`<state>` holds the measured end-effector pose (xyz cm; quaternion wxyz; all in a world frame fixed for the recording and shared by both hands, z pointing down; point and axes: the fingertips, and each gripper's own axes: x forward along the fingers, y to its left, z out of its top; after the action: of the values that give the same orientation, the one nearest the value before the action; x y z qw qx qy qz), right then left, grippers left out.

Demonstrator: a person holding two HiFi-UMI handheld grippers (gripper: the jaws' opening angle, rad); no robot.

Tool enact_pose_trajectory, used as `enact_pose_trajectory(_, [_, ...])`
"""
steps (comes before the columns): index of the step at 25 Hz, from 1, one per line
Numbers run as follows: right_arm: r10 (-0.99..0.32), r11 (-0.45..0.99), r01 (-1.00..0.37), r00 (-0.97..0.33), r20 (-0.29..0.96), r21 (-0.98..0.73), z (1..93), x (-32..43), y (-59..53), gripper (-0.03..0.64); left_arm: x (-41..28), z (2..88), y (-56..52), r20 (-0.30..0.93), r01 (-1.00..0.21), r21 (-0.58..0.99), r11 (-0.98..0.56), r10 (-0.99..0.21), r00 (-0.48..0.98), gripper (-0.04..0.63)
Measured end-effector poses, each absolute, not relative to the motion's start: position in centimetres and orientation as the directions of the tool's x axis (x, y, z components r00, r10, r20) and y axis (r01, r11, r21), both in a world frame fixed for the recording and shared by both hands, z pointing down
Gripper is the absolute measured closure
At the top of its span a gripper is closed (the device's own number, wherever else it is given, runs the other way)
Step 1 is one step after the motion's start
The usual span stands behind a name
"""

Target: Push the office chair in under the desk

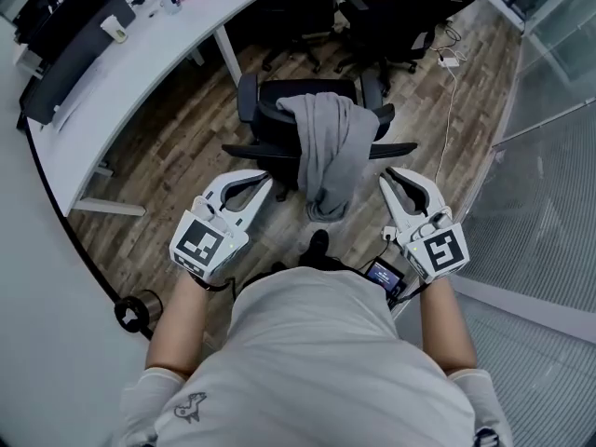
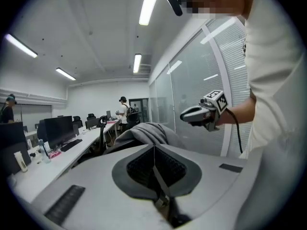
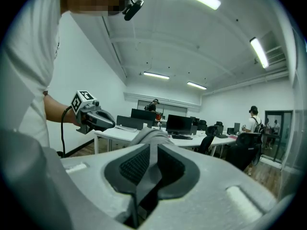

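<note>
grey cloth [image 1: 326,152] hung over the back of the black office chair [image 1: 279,110]. the chair stood out on the wood floor [image 1: 177,147] with its back toward the person, apart from the white desk [image 1: 140,59] that ran up and to the left.

the left gripper [image 1: 264,182] sat just beside the left end of the backrest and the right gripper [image 1: 391,177] just beside the right end, one on each side of the cloth. each gripper's own view showed its jaws pressed together along a single seam with nothing between them, so neither claw held anything.

by my reading the push had not properly begun; this was the lining-up step. the next move seemed to call for setting the closed tips or the gripper bodies flat against the backrest frame rather than the loose cloth, then driving forward and to the left, since the desk lay off at an angle. an uneven shove would probably swivel the seat instead of rolling it.

several things were hard to judge. the head view did not settle whether either gripper was touching the backrest or only near it. the wheeled base was mostly hidden beneath the seat and the cloth, so the way the casters pointed could not be read. the gap under the desk lay in shadow, and its far end was cut off at the frame's top.
</note>
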<state>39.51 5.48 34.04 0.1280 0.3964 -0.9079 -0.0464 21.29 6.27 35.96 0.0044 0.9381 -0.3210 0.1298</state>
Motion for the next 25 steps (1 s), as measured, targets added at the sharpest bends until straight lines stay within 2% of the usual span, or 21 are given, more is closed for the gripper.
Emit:
enact_pose_trajectory(6, [-0.664,0.747,-0.616,-0.682,0.306,0.248,35.6,42.2,1.5,0.533,22.8,38.5,3.4,0.395,-0.518,-0.185,-0.835,-0.546,0.739,0.548])
enact_pose_trajectory(11, [-0.577,0.815,-0.455,-0.685,0.444,0.357,39.3,43.3,-0.9,0.479,21.7,41.9,1.7,0.535,-0.452,-0.247,-0.857,-0.51,0.674,0.482])
enact_pose_trajectory(12, [-0.564,0.824,-0.426,-0.677,0.473,0.373,40.1,43.5,-1.3,0.455,21.3,42.8,1.4,0.568,-0.441,-0.245,-0.863,-0.496,0.657,0.46])
enact_pose_trajectory(16, [-0.52,0.853,-0.331,-0.614,0.594,0.404,42.9,44.6,-3.1,0.434,20.3,45.5,-0.3,0.686,-0.376,-0.208,-0.903,-0.409,0.601,0.384])
enact_pose_trajectory(25, [-0.403,0.915,-0.188,-0.463,0.789,0.357,50.7,47.0,-4.9,0.413,17.5,51.9,-3.1,0.846,-0.275,-0.229,-0.934,-0.331,0.419,0.357])
